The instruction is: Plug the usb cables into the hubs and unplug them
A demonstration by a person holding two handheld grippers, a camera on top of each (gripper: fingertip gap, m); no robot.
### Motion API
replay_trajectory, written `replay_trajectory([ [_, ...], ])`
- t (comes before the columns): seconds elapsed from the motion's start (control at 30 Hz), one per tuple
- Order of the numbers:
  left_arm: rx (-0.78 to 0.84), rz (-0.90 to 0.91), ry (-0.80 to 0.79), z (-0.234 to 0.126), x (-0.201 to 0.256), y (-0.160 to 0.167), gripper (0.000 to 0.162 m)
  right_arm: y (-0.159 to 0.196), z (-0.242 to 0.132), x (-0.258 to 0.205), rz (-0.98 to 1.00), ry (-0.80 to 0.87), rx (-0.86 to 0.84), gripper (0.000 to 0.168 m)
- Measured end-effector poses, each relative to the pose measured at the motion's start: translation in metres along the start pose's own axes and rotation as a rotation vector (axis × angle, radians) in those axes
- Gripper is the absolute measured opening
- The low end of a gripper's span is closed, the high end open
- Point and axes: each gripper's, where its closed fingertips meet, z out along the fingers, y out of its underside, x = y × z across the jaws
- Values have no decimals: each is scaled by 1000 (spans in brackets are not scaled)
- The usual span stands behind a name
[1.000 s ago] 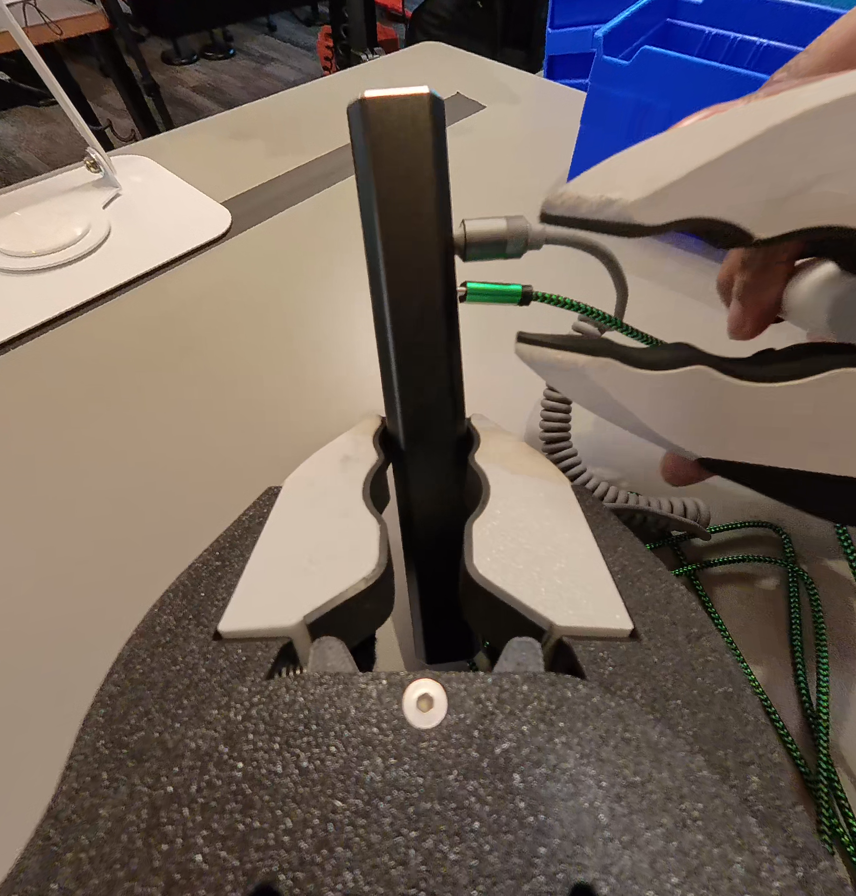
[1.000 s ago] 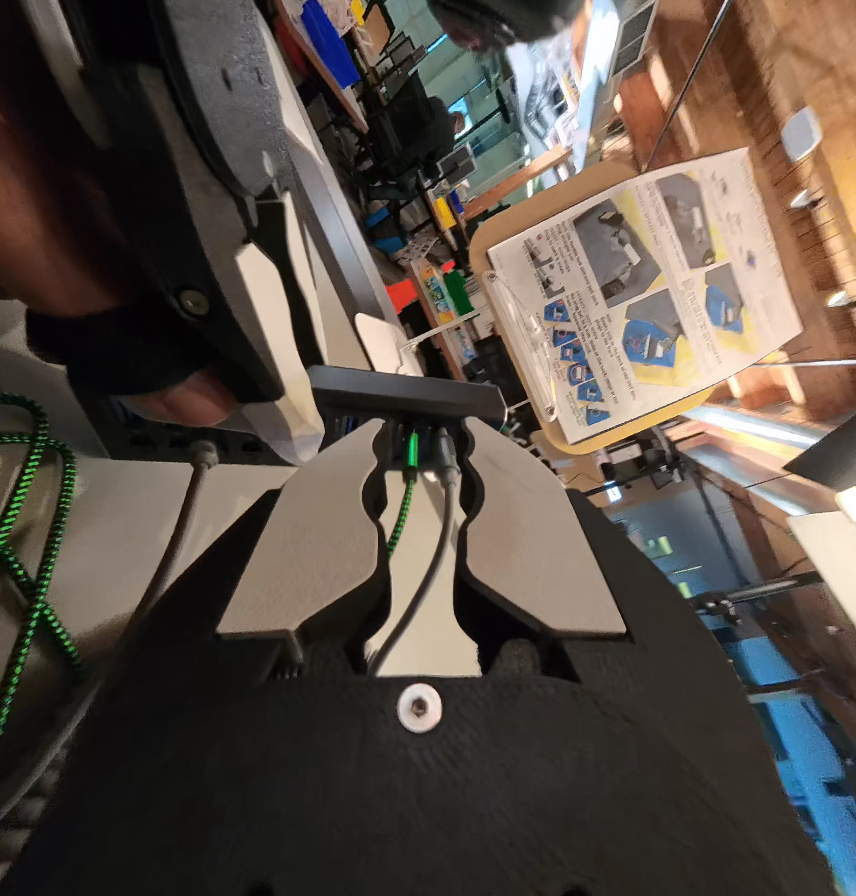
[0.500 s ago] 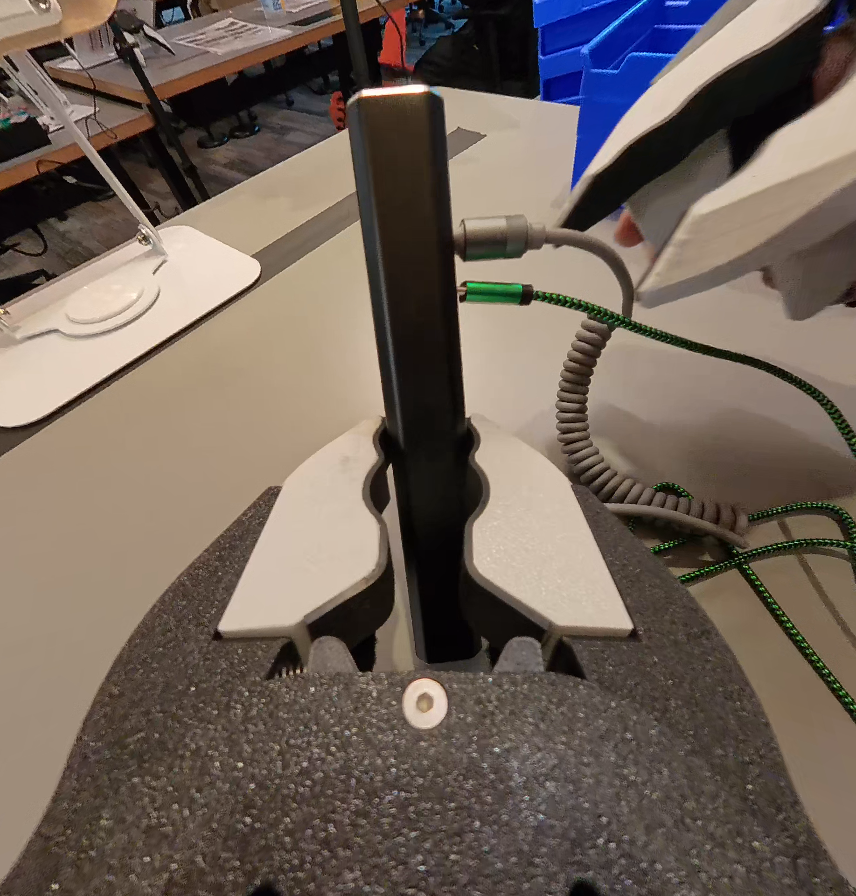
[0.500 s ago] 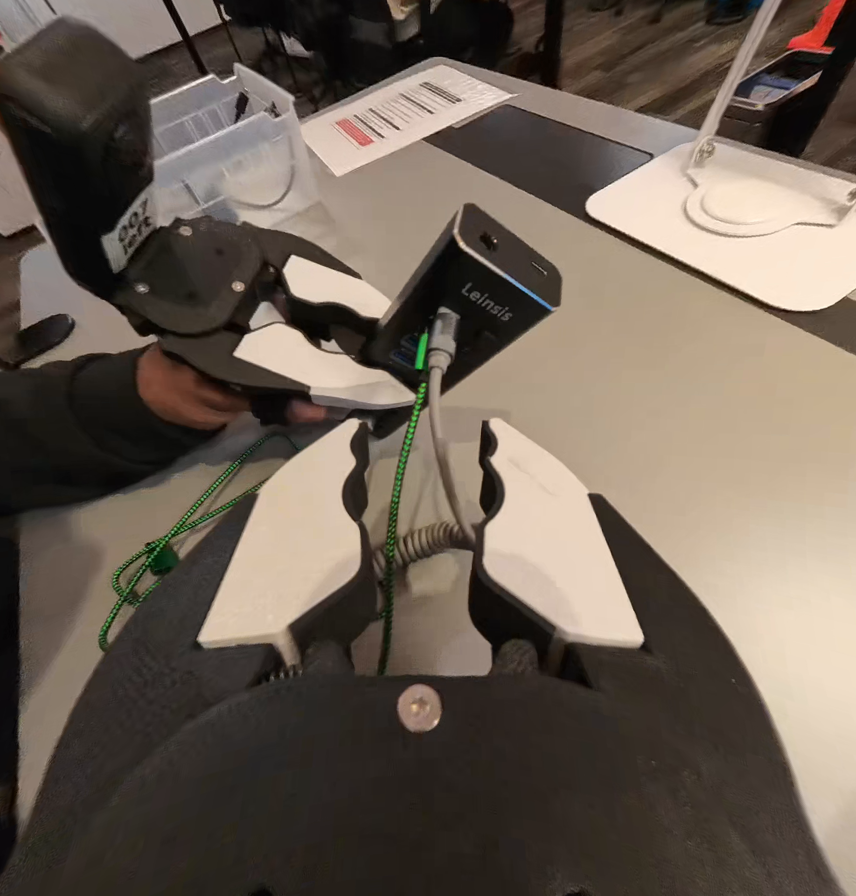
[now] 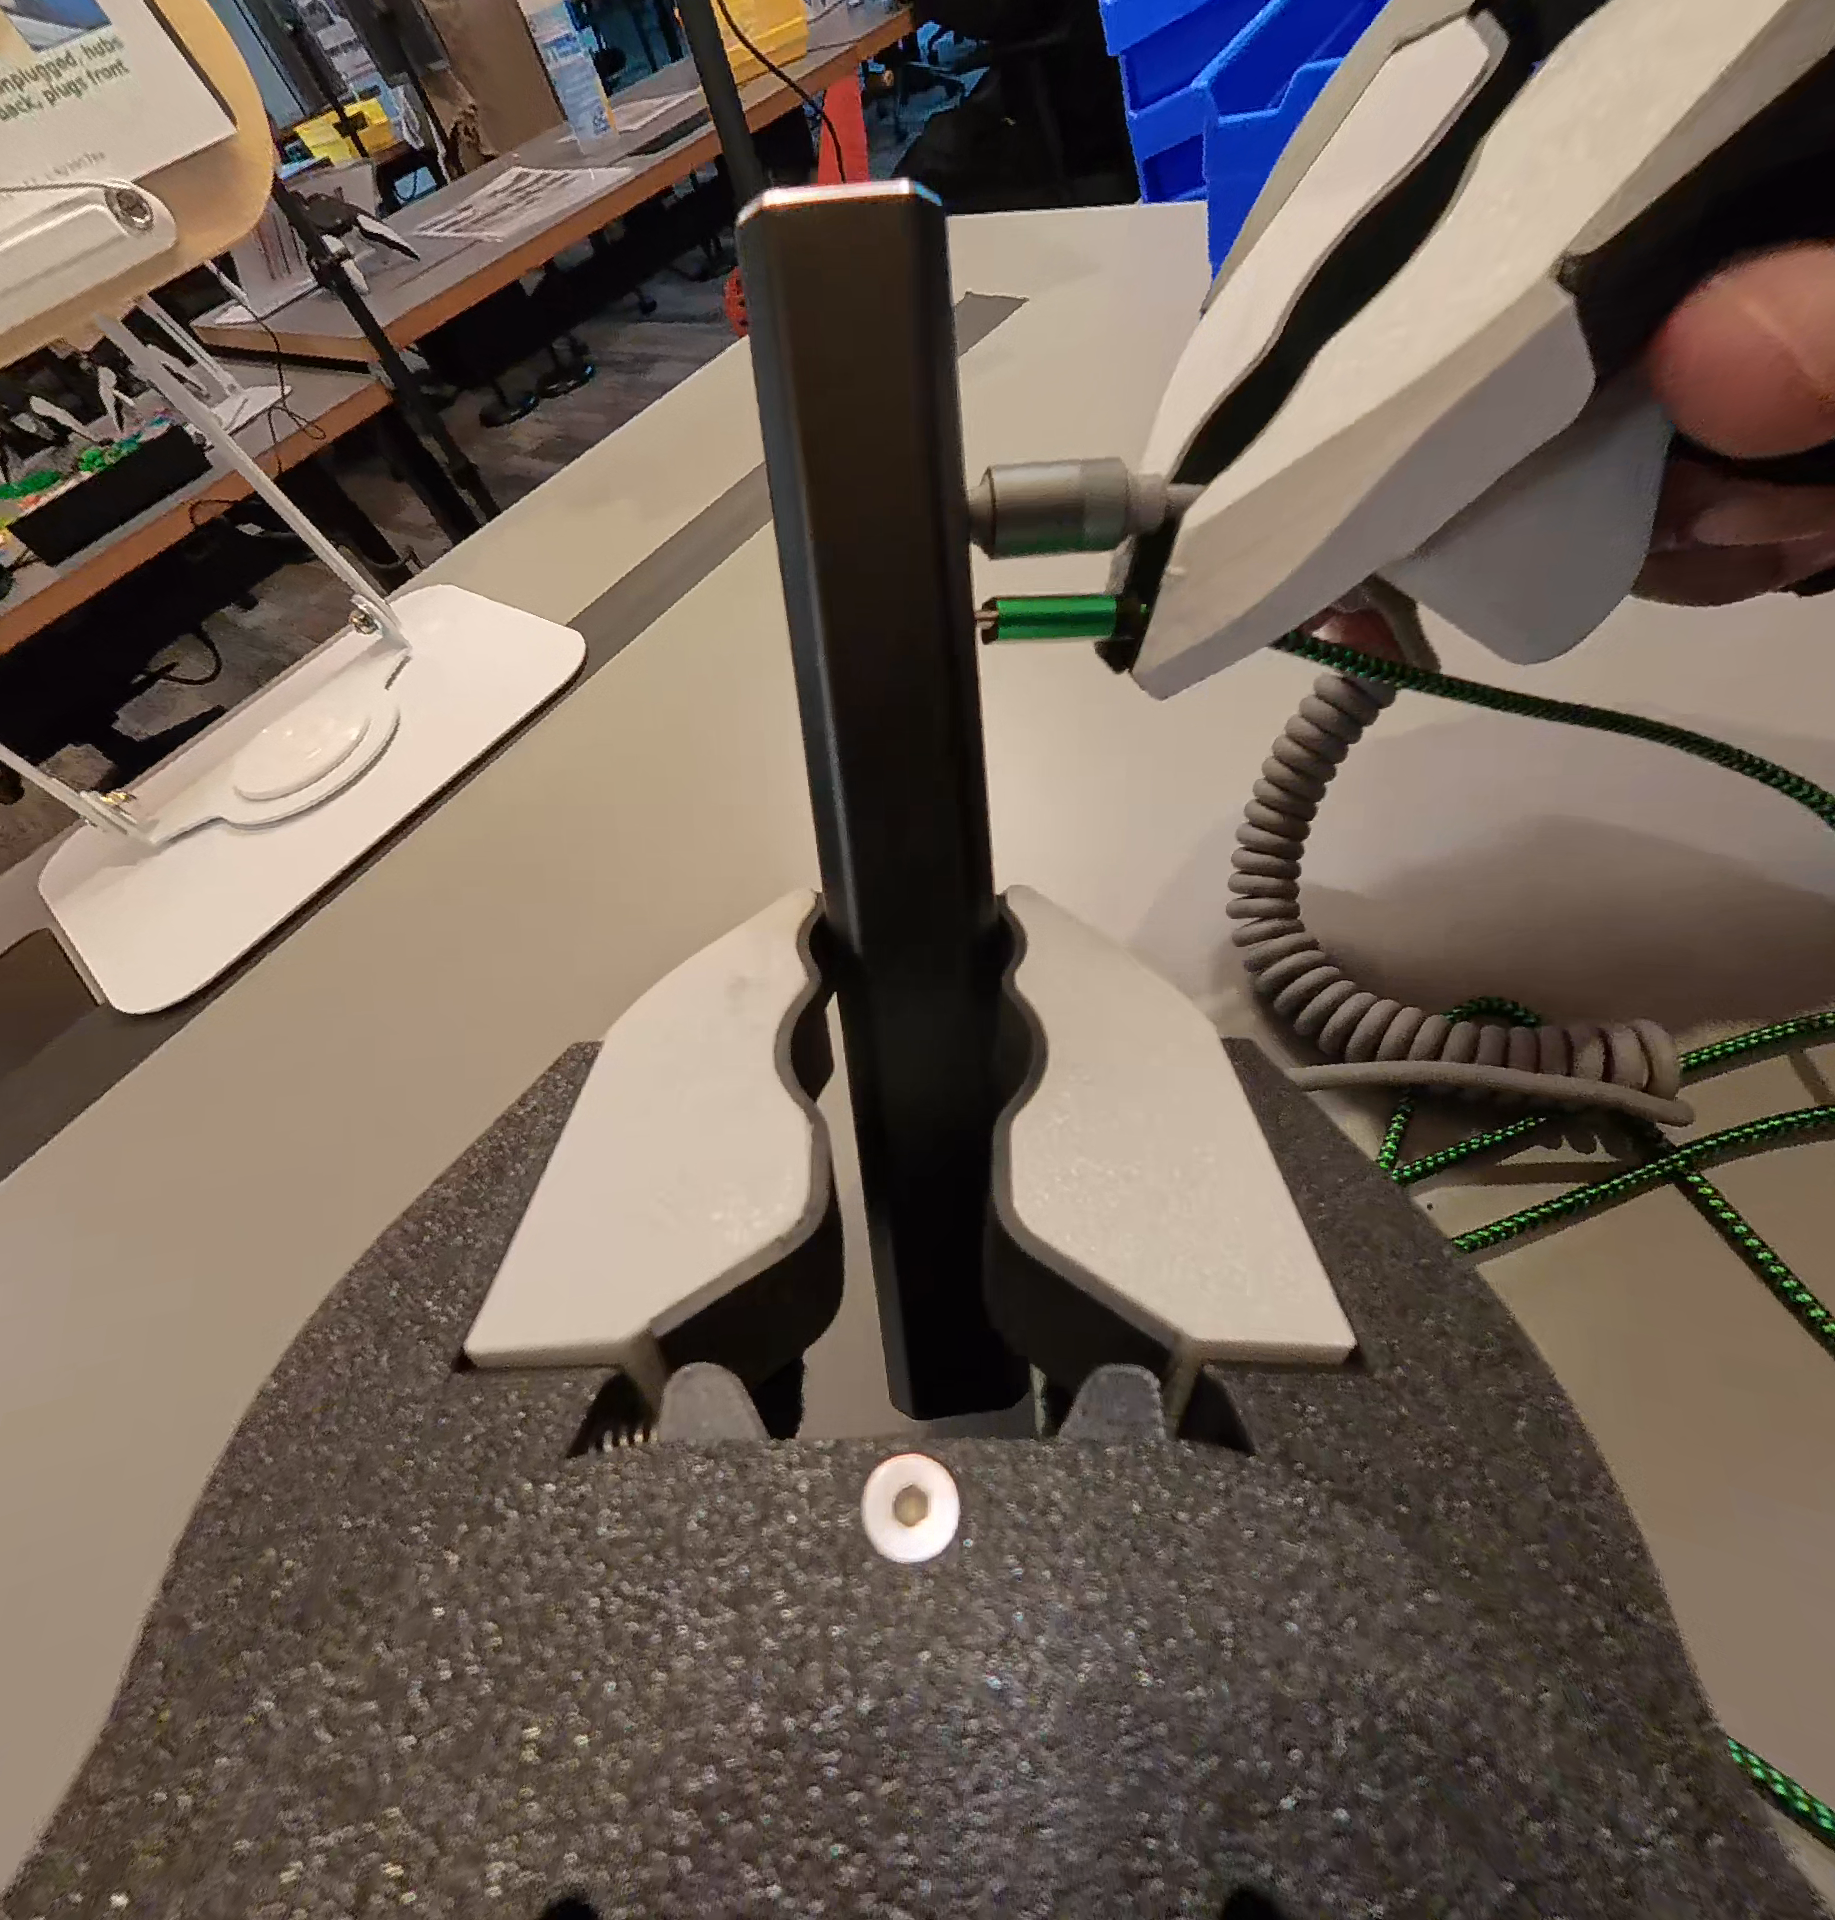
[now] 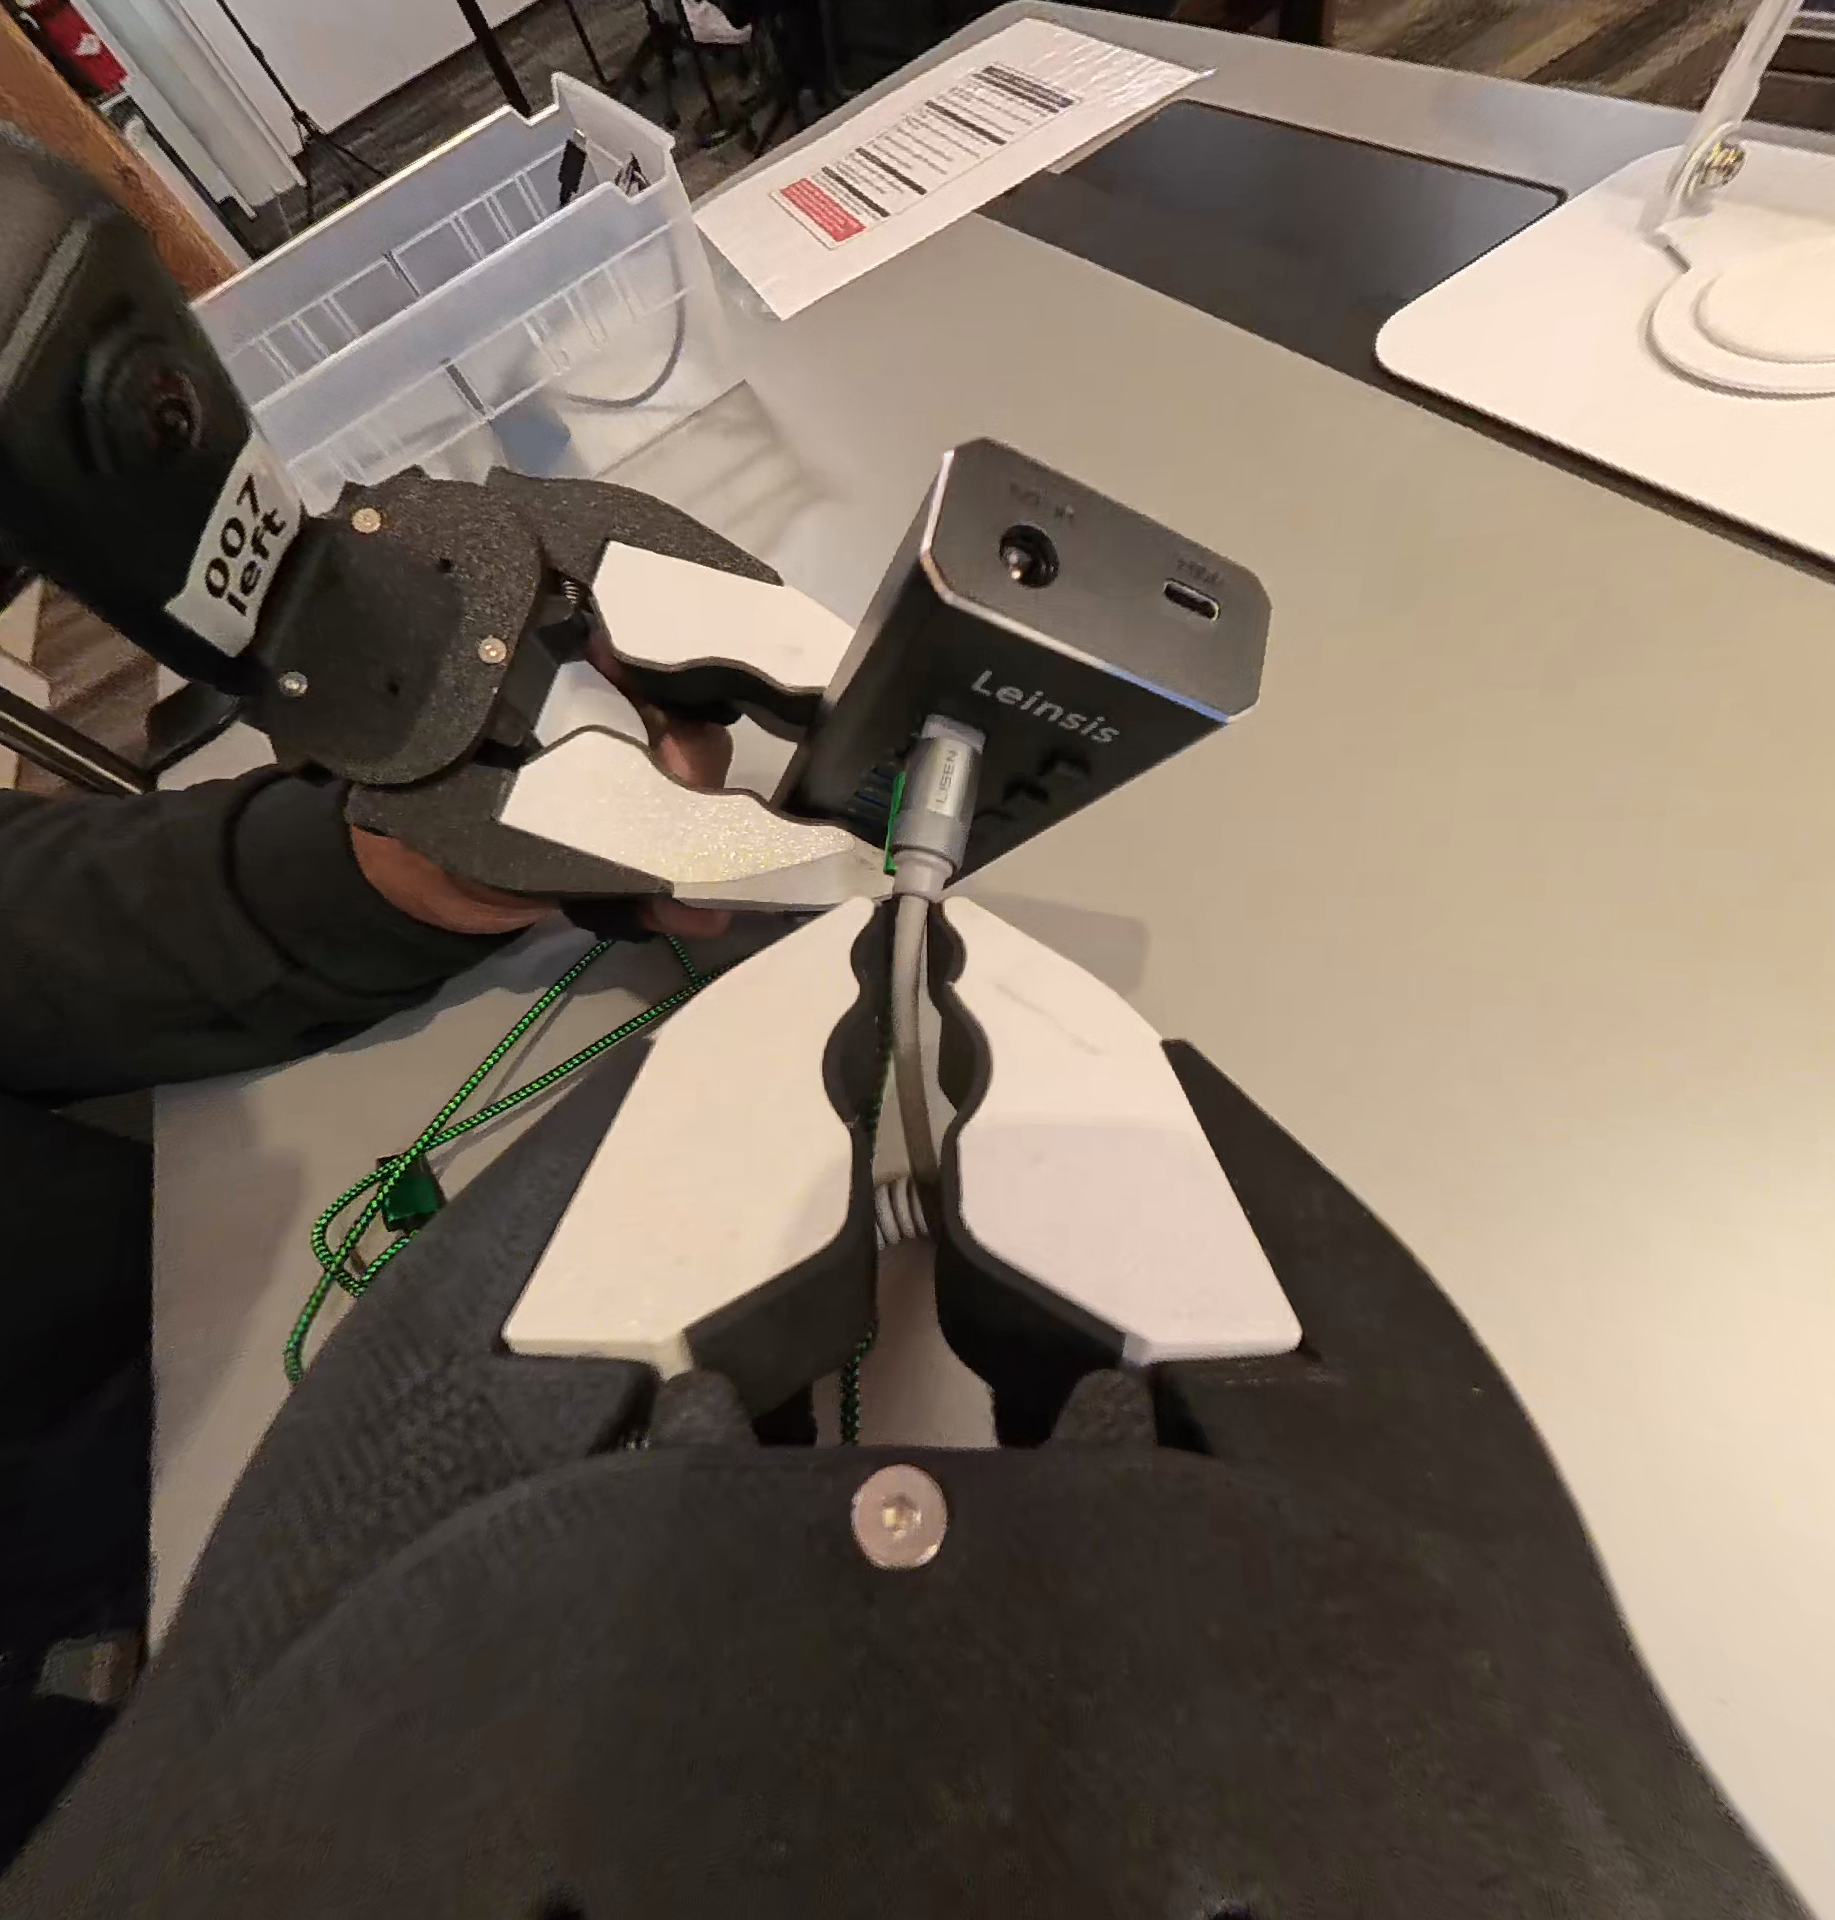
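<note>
Now the right gripper (image 6: 900, 920) has closed in around the grey cable (image 6: 908, 997) behind its plug; left gripper (image 5: 908, 935) stays clamped on the hub (image 5: 871, 582). Unplugging appears imminent.

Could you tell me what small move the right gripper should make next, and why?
Probably pull straight back from the hub. The right gripper looks shut on the grey cable just behind its plug, which is seated in the hub, while the left gripper clamps the hub to brace it. The green plug sits close beside it, so pull in line.
</note>
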Motion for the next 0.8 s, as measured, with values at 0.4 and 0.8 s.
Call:
replay_trajectory([
  [0.4,-54,267,-180,-1,-14,0,28,-3,5,3,43,57,48,3],
  [0.8,-102,318,-267,-2,-17,1,30,-9,8,1,118,70,132,3],
])
